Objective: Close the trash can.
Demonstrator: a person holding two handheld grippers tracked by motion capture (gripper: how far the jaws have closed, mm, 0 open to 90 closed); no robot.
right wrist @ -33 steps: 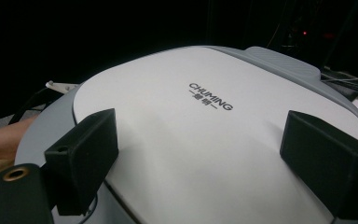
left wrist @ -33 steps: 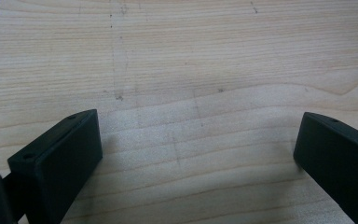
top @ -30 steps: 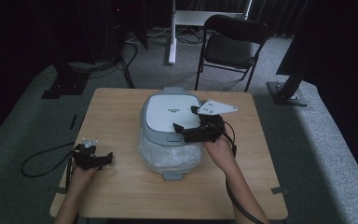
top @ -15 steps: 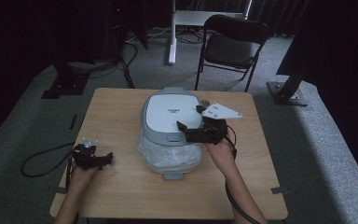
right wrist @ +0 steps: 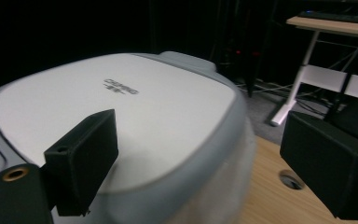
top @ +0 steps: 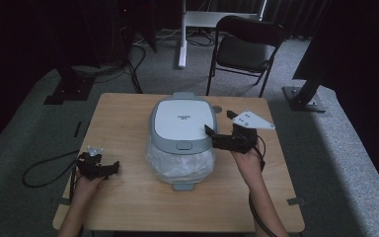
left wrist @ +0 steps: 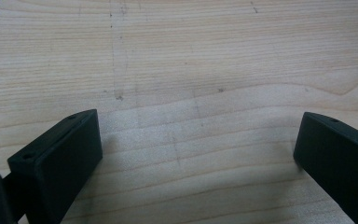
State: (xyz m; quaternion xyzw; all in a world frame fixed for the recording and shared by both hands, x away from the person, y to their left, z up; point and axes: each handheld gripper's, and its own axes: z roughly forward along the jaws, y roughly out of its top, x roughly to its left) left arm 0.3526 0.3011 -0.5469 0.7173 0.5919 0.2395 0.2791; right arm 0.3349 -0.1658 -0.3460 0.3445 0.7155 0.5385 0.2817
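Grey rice cooker, white lid shut, plastic-wrapped body

Rice cooker at centre of table, lid on top. Right gripper just beside cooker's right side, nr right edge. Left gripper low over table nr front-left corner, well apart from cooker. Chair behind table's far edge.

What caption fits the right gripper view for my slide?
Open right tongs poised at the right edge of the grey-and-white cooker's lid, wooden table below.
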